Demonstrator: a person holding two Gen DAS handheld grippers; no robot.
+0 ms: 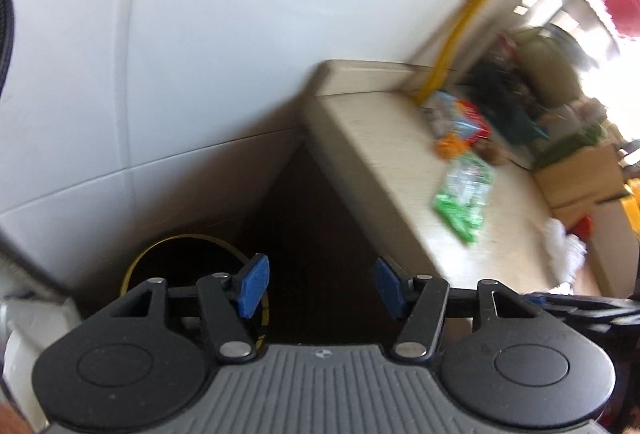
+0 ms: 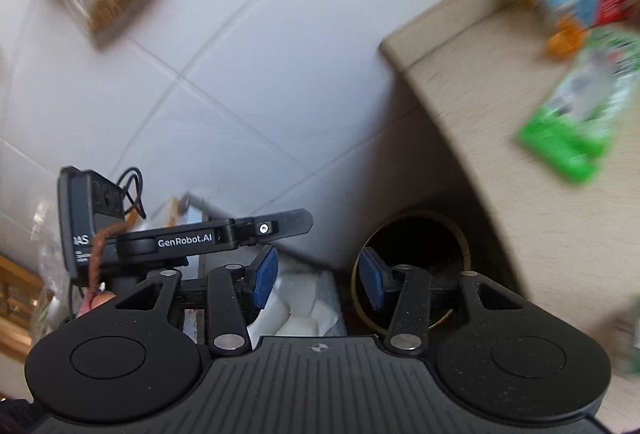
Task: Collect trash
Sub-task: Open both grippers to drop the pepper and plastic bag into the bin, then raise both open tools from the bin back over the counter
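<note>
right gripper (image 2: 316,282) above bin (image 2: 412,234)

Daylit, window glare upper right; heavy motion blur.

Left gripper (image 1: 320,286): jaws spread wide, nothing between the blue pads (image 1: 253,286); pointed down and forward.
Right gripper (image 2: 316,280): jaws likewise apart and empty, blue pads (image 2: 266,280) facing each other across a clear gap.
Left gripper seen from the right wrist view (image 2: 296,221): held to the left and slightly ahead of the right one, side-on, fingers pointing right.
</note>
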